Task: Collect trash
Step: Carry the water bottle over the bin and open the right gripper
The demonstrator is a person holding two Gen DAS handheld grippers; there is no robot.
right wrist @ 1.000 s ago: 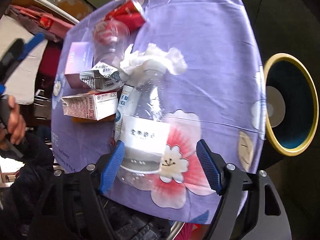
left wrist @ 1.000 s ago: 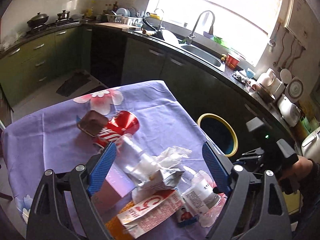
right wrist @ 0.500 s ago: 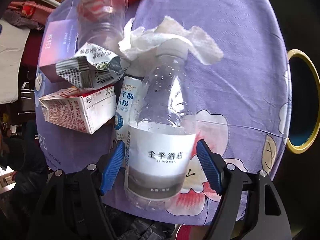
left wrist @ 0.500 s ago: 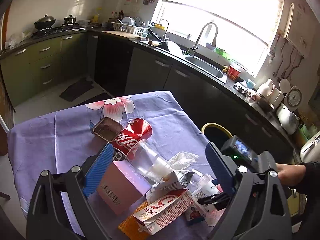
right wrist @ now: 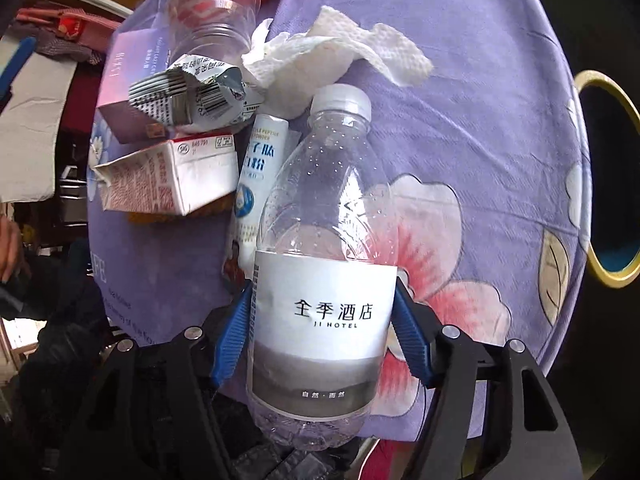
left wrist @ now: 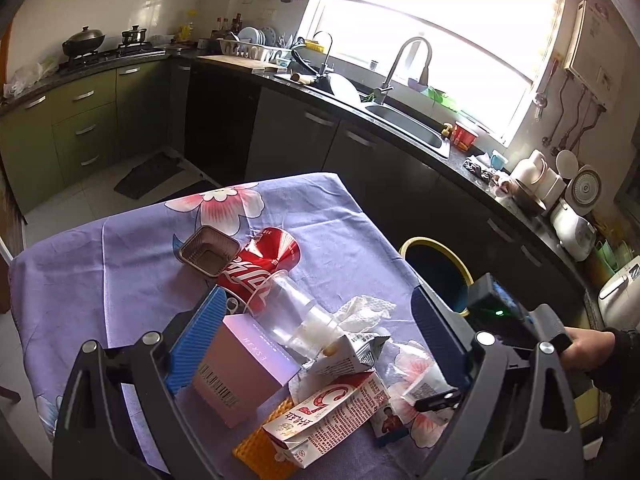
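Observation:
My right gripper (right wrist: 323, 320) is shut on a clear plastic water bottle (right wrist: 320, 248) with a white label, its blue pads pressed on both sides of the label. Trash lies on the purple flowered tablecloth (left wrist: 132, 248): a red cola can (left wrist: 260, 268), a clear plastic cup (left wrist: 296, 316), a pink box (left wrist: 240, 364), a red-and-white carton (left wrist: 332, 412), a crumpled silver carton (right wrist: 188, 92) and a white tissue (right wrist: 336, 56). My left gripper (left wrist: 316, 344) is open above the pile, holding nothing. The yellow-rimmed bin (left wrist: 440, 272) stands beside the table.
A small brown square tin (left wrist: 208, 250) lies by the can. A white tube (right wrist: 260, 168) lies next to the bottle. An orange mat (left wrist: 264, 448) sits under the carton. The kitchen counter and sink (left wrist: 404, 124) run behind the table. The bin also shows in the right wrist view (right wrist: 624, 276).
My right gripper moved forward around the water bottle and closed on it. My left gripper drew back and rose slightly above the pile.

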